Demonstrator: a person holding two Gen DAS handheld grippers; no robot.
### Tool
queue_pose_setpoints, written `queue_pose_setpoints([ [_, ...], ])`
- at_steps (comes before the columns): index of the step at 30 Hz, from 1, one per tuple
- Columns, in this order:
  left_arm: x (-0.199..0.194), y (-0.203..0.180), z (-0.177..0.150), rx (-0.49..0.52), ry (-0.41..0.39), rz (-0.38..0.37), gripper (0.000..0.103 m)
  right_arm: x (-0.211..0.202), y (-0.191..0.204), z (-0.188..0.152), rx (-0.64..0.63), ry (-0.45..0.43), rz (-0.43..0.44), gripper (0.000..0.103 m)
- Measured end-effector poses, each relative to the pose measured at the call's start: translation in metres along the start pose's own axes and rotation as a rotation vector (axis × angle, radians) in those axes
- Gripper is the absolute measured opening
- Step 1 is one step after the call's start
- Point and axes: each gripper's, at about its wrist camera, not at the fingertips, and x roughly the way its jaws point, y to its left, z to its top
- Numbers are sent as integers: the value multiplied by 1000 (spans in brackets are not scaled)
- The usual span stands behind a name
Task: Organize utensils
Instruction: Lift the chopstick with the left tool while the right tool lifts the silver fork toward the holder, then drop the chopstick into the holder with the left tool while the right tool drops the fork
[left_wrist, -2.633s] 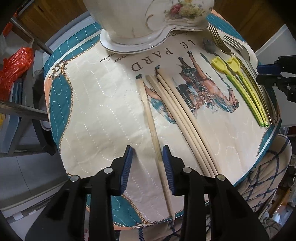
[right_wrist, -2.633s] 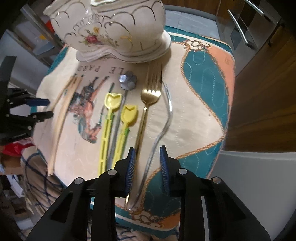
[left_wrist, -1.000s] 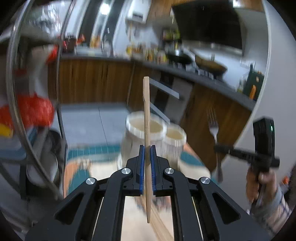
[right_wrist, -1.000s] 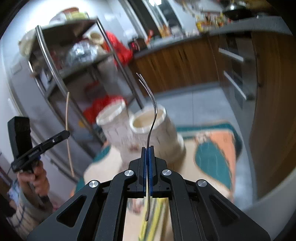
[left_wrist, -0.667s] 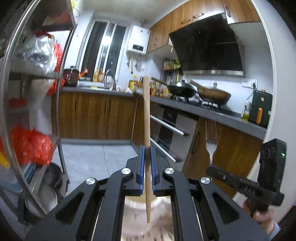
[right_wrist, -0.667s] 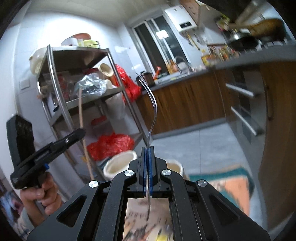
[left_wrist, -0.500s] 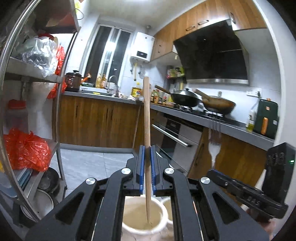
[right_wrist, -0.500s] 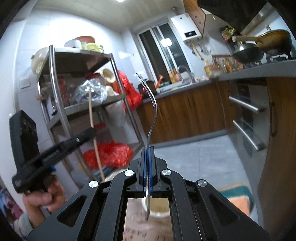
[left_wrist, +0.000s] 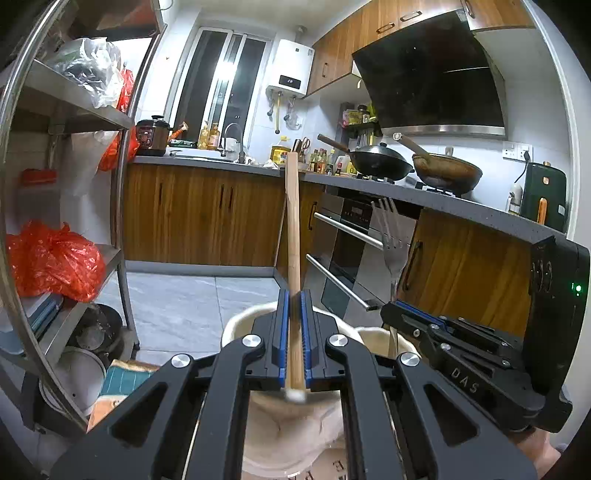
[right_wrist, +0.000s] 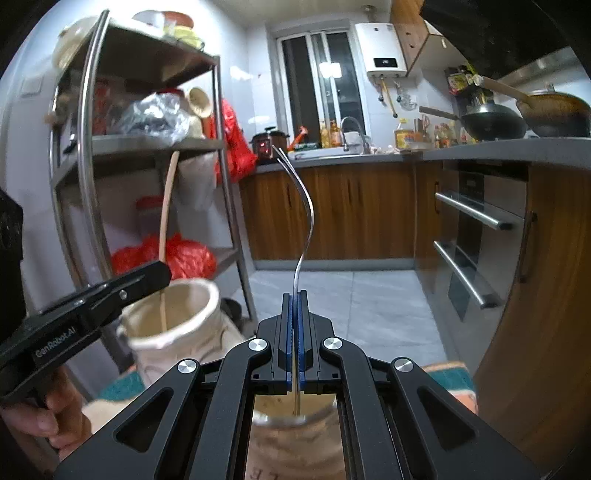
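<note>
Chopstick stands upright in your left claw, jaws pinched narrow on its lower part, upper end up against the kitchen background, lower end blurred just above the cream holder. Holder has two openings in this left wrist view: the left compartment sits right behind the claw, the right compartment just beside it. Your right claw comes in from the right, holding the fork tines up, its handle running down into the right compartment. Whether the chopstick tip is inside the left compartment you cannot tell here, the claw covers it. Patterned cloth shows on the desk at lower left; metal rack with a red bag stands at left. Right wrist view: your right claw is clamped shut on the fork, seen edge-on as a thin curved strip, tines at the top, handle end poking below the pads over the near opening of the holder. Your left claw enters from the left gripping the chopstick, and here its lower end clearly reaches down inside the other opening. Your left hand shows at the bottom left on the handle. Oven sits in the wood cabinets at right.
</note>
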Motion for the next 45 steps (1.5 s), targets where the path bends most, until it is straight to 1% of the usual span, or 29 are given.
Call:
queue_pose_setpoints([
  [4,-4,-6,1,15,8,11,6,-1,5,-10,-11,34,-12,3],
  [8,1,-10,-3,16,55,33,6,3,6,-17,-16,76,-18,3],
  [12,5,-11,-3,29,72,49,6,5,6,-18,-16,90,-14,3],
  [20,8,-15,-3,52,82,68,6,7,2,-15,-4,95,-18,3],
  [24,7,-16,-3,42,80,71,6,7,0,-14,-2,97,-26,4],
  [26,6,-17,-3,41,80,73,6,7,-1,-14,1,97,-31,7],
  [27,6,-16,-3,40,82,76,8,7,-2,-14,4,98,-35,9],
  [29,5,-15,-3,36,83,78,9,7,-3,-14,13,97,-31,10],
  [31,4,-13,-3,32,82,79,14,6,-3,-14,17,100,-24,14],
  [33,0,-11,-2,28,70,81,29,4,-2,-13,15,94,-20,24],
  [34,-3,-10,-1,30,64,82,32,3,-1,-14,13,91,-18,26],
  [36,-9,-9,0,37,52,90,43,-1,-1,-14,12,82,-16,28],
  [39,-20,-7,1,38,36,94,53,-7,-2,-15,14,75,-9,32],
  [43,-35,-2,0,36,29,100,60,-19,-4,-17,17,64,-12,34],
  [45,-41,3,-3,35,36,106,62,-27,-6,-18,23,53,-10,40],
])
